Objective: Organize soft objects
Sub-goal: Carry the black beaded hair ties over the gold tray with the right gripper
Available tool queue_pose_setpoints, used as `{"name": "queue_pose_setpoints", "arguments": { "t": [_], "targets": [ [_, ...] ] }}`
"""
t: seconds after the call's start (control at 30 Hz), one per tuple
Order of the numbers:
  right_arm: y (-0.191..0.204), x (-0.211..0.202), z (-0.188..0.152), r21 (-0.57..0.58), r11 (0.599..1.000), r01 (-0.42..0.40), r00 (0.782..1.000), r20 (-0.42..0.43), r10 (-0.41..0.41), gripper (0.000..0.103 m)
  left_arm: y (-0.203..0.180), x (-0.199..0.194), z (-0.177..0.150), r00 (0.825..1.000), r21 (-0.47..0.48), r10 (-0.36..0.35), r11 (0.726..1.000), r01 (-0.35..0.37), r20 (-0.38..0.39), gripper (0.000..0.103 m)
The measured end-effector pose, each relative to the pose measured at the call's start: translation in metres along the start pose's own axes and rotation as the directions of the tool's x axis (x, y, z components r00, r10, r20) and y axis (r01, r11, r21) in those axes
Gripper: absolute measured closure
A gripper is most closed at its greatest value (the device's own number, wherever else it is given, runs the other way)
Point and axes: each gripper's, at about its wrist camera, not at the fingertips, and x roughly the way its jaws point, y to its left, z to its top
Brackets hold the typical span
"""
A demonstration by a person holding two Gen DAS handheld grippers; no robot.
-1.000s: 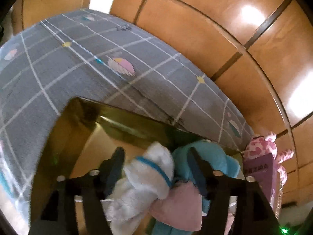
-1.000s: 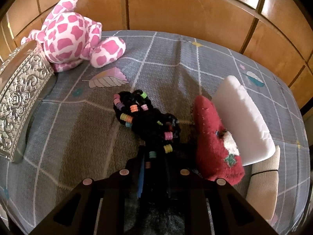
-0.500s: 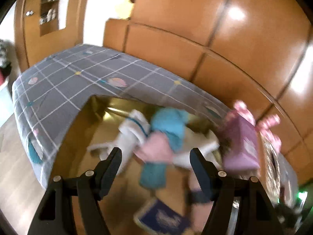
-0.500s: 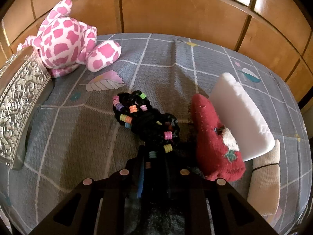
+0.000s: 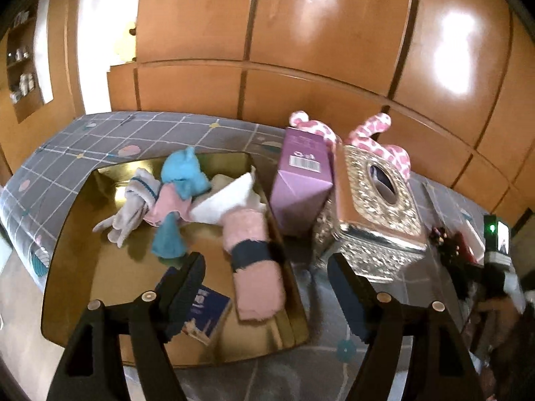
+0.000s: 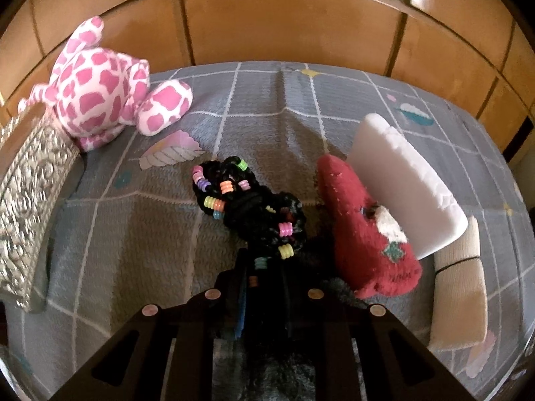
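Note:
A gold tray (image 5: pixel 83 267) lies on the grey bedspread and holds a white-grey sock (image 5: pixel 133 204), a blue plush (image 5: pixel 184 173), a pink cloth (image 5: pixel 169 204), a white cloth (image 5: pixel 227 200) and a pink roll with a dark band (image 5: pixel 254 260). My left gripper (image 5: pixel 267 284) is open and empty, above the tray's near right side. My right gripper (image 6: pixel 264 267) is shut on a black braided piece with coloured beads (image 6: pixel 247 207), which rests on the bedspread. A red sock (image 6: pixel 364 234) lies just right of it.
A purple box (image 5: pixel 301 183) and a silver tissue box (image 5: pixel 374 210) stand right of the tray. A pink-spotted plush (image 6: pixel 100 83) sits at the back. A white foam block (image 6: pixel 404 183) and a beige sock (image 6: pixel 458 294) lie at the right. A blue booklet (image 5: pixel 207 314) lies in the tray.
My left gripper has let go of the socks in the tray, pulled back and up, and swung right. My right gripper stays shut on the beaded piece and has barely moved.

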Motion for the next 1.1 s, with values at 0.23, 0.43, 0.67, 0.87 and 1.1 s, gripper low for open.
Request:
{"name": "queue_pose_setpoints", "arguments": {
  "t": [0.23, 0.43, 0.67, 0.87, 1.1],
  "targets": [
    [0.001, -0.002, 0.004, 0.101, 0.99, -0.099, 0.994, -0.035, 0.103, 0.09, -0.006, -0.007, -0.007, 1.0, 0.022, 0.002, 1.0, -0.002, -0.004, 0.026],
    [0.01, -0.01, 0.011, 0.165, 0.963, -0.215, 0.975, -0.027, 0.223, 0.09, 0.005, -0.006, -0.009, 1.0, 0.0, 0.011, 1.0, -0.011, -0.016, 0.026],
    [0.027, -0.037, 0.031, 0.204, 0.926, -0.318, 0.948, 0.042, 0.316, 0.091, 0.019, -0.003, -0.013, 1.0, -0.036, 0.012, 0.999, -0.013, -0.026, 0.026],
    [0.066, -0.091, 0.06, 0.077, 0.9, -0.43, 0.896, 0.157, 0.415, 0.091, 0.043, -0.009, -0.012, 0.998, -0.096, 0.068, 0.993, -0.067, 0.006, 0.026],
    [0.18, -0.149, 0.067, -0.218, 0.78, -0.586, 0.779, 0.111, 0.617, 0.091, 0.092, -0.024, -0.012, 0.984, -0.231, 0.176, 0.959, -0.164, 0.032, 0.026]
  ]
}}
